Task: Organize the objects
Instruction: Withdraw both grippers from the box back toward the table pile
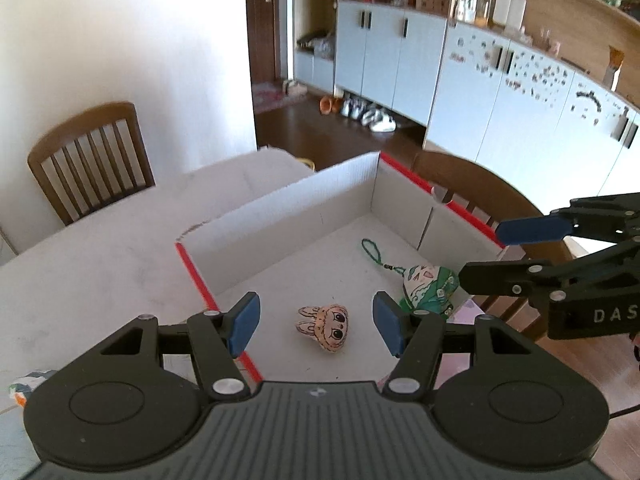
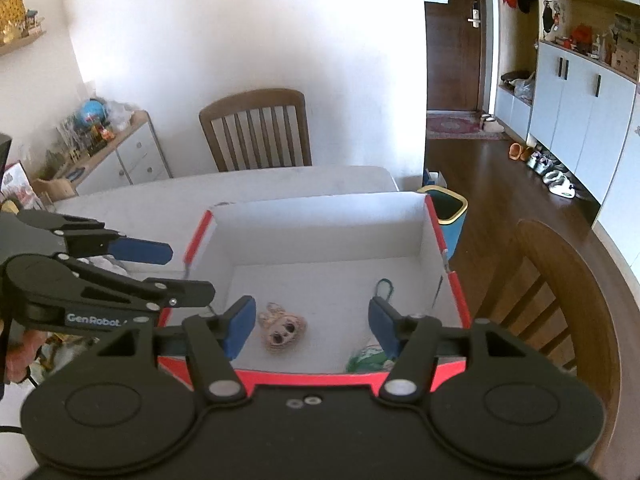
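Hovering above an open white box (image 1: 352, 196) with red edges, both grippers point down into it with nothing between their blue pads. The left gripper (image 1: 316, 322) has its jaws released and spread apart, and so does the right gripper (image 2: 312, 326); neither touches anything. On the box floor lies a pink doll-face charm (image 1: 324, 326) with rabbit ears, near the middle toward the near wall. To its right, well apart from it, rests a green-and-white charm (image 1: 430, 286) with a green beaded loop (image 1: 372, 252) stretching toward the far wall. The box sits on a white surface (image 1: 100, 256), with a wooden chair (image 2: 256, 132) pushed in at the far side and another chair (image 2: 560, 288) at the right.
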